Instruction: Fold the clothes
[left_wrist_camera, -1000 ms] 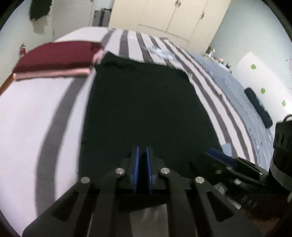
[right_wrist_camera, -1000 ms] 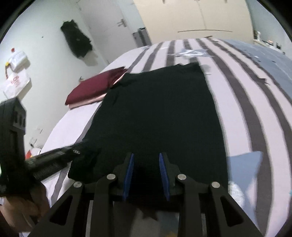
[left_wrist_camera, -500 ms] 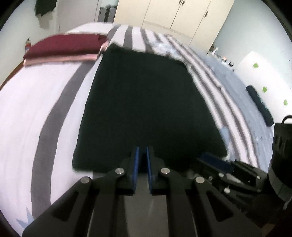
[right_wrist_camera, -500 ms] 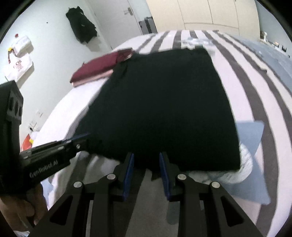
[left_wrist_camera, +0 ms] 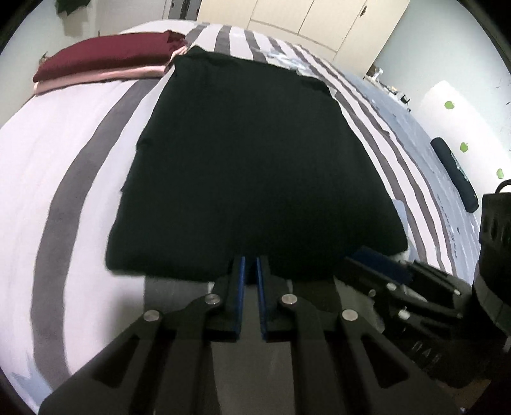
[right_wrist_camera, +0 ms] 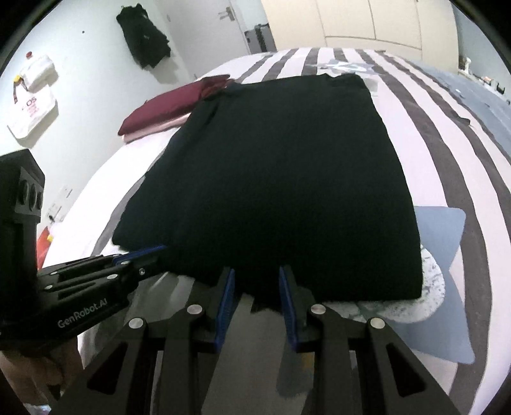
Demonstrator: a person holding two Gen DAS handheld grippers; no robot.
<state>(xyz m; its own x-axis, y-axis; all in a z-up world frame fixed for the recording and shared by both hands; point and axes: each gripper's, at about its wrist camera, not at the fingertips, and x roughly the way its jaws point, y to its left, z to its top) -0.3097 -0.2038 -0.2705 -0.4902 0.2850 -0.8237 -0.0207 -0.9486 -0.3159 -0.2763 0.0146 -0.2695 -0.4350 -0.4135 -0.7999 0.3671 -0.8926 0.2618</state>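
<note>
Left tongs [left_wrist_camera: 250, 260] with blue pads nearly together, pinching the near hem of the black garment [left_wrist_camera: 252, 166] just ahead of their tips; the thin fold of cloth between the pads is dark and hard to make out. Right tongs [right_wrist_camera: 257, 271] held partly apart, with a bunched dark tuft of the same hem sitting between the blue pads [right_wrist_camera: 227, 287] and pressed by them. The black garment lies flat as a rough rectangle on the bed [left_wrist_camera: 64, 134], stretching away from both pairs of tongs, its near edge at their tips and its far edge toward the wardrobe doors [left_wrist_camera: 303, 19]. The bed cover bears grey and white stripes. Beyond the garment and to the left of the left tongs lies a folded maroon garment [left_wrist_camera: 105, 54] stacked on a folded pink garment [left_wrist_camera: 95, 78], their near corner touching or just beside the black garment's far left corner; which cannot be told. Right of the right tongs, a light blue patch [right_wrist_camera: 444, 230] of the bed cover shows beside the hem. Each wrist view shows the other pair of tongs at its side, close to the same hem.
</note>
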